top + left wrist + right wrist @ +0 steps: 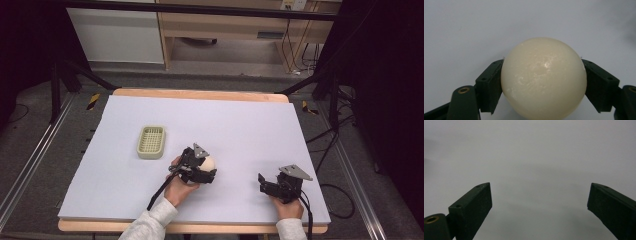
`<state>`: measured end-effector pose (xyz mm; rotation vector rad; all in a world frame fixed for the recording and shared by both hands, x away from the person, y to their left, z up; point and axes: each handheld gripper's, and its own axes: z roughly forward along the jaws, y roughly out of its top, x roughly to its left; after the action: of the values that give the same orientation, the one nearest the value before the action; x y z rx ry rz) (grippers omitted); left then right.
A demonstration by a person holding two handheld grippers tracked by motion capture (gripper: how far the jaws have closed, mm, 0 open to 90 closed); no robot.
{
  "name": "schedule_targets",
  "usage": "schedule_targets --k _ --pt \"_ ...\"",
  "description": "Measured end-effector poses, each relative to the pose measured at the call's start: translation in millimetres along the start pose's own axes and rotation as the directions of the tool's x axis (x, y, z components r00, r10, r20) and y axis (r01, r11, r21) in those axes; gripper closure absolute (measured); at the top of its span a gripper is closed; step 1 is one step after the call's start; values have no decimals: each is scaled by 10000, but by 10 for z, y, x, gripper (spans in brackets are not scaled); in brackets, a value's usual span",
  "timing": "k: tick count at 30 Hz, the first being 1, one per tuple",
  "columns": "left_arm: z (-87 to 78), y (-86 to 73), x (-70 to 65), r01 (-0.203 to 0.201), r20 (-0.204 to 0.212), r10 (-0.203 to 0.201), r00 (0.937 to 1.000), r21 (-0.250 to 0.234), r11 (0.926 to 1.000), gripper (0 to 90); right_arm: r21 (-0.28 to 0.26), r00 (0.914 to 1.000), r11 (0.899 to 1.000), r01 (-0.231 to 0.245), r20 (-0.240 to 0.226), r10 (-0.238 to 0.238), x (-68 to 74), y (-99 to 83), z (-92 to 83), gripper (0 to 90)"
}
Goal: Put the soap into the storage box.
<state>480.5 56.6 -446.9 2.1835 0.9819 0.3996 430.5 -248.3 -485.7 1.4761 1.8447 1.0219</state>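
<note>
A cream-coloured ball sits between the two black jaws of my left gripper, which press on its left and right sides. From above, the same ball shows at the tip of the left gripper near the middle of the pale sheet. My right gripper rests low at the front right, jaws spread wide. In the right gripper view its jaws stand far apart with nothing but bare sheet between them.
A small pale green slotted basket lies on the sheet to the left of the ball, empty as far as I can see. The wooden table edge runs along the back; cables hang off the right side.
</note>
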Motion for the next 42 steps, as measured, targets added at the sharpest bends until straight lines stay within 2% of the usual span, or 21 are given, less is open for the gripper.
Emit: schedule_targets --k 11,38,42 --pt "-158 8 139 26 -44 -27 10000 -74 10000 240 -14 10000 10000 41 30 -41 0 -1 2 61" --pt "-478 -21 521 509 -595 -532 9968 -391 9979 239 -28 10000 10000 48 67 -48 1 -2 2 62" --pt "-524 -38 601 523 -712 -544 9960 -308 9982 239 -23 10000 10000 57 79 -57 2 -2 4 62"
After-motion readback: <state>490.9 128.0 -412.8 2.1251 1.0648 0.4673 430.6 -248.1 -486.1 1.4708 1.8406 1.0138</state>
